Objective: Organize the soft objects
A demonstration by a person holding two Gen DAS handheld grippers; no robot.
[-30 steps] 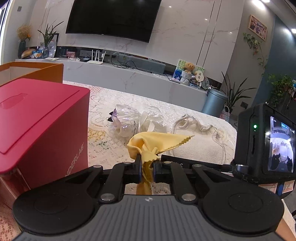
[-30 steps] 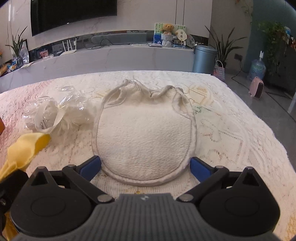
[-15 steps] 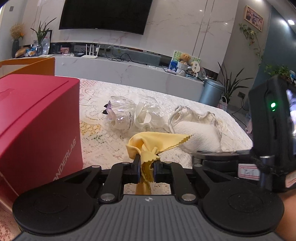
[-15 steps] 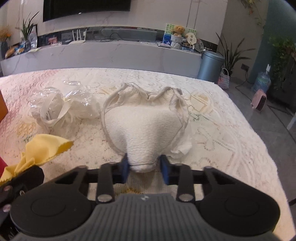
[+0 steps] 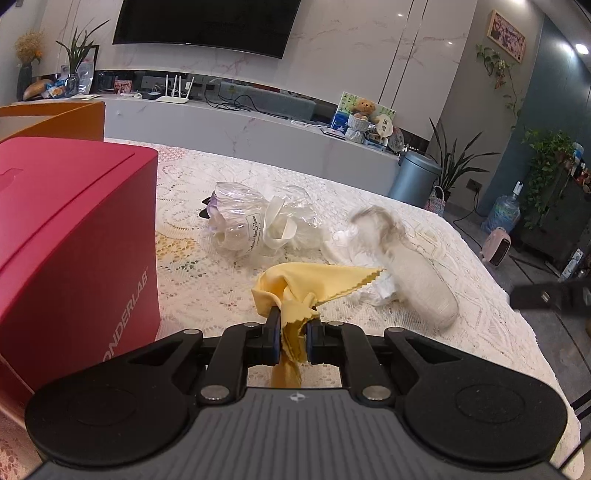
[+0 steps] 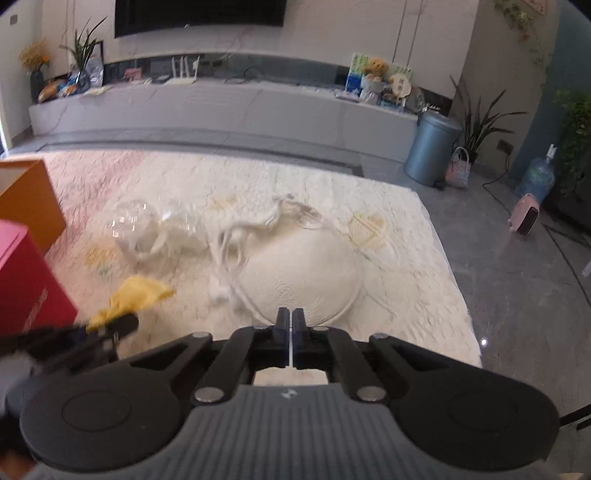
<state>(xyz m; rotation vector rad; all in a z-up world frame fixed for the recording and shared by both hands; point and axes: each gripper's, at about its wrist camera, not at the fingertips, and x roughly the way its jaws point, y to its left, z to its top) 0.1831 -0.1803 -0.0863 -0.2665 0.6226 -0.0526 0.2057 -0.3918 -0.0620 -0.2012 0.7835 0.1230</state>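
Closed red box (image 5: 70, 236) and orange box (image 5: 62, 120) hide their contents.

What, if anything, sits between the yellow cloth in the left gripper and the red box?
Nothing visible. The left gripper is shut on the yellow cloth, and only bare lace tablecloth lies between it and the red box. The box's lid looks closed.

TV (image 5: 207, 26) on marble wall; router (image 5: 175, 92) on long console; teddy bear (image 5: 364, 109) further right. Grey bin (image 5: 415, 179) beside potted plant (image 5: 456, 162). Water jug (image 5: 502, 214), pink heater (image 5: 498, 245) on floor.
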